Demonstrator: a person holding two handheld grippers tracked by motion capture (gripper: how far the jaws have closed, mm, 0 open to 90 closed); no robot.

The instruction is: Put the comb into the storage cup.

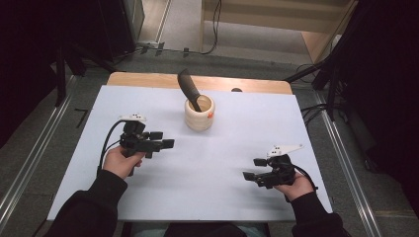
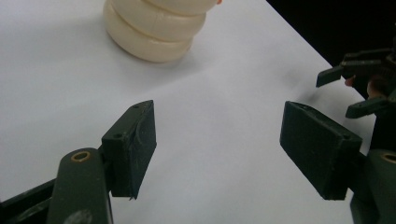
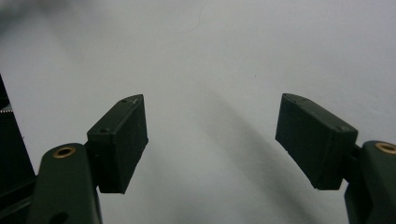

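A cream ribbed cup (image 1: 199,114) stands near the back middle of the white table (image 1: 197,163), with a dark curved utensil (image 1: 189,88) leaning out of it. A small orange spot shows on the cup's right side. My left gripper (image 1: 162,139) is at the left, open and empty, its jaws pointing right. In the left gripper view the cup (image 2: 156,28) stands ahead at upper left, beyond the left gripper (image 2: 219,140). My right gripper (image 1: 254,169) hovers at the front right, open, with nothing between its jaws. In its own view the right gripper (image 3: 212,137) faces bare white table.
A wooden strip (image 1: 148,79) edges the table's far side. Metal rails (image 1: 29,163) run along the floor on both sides, and cables (image 1: 316,108) lie at the right. The other gripper (image 2: 362,77) shows at the right of the left gripper view.
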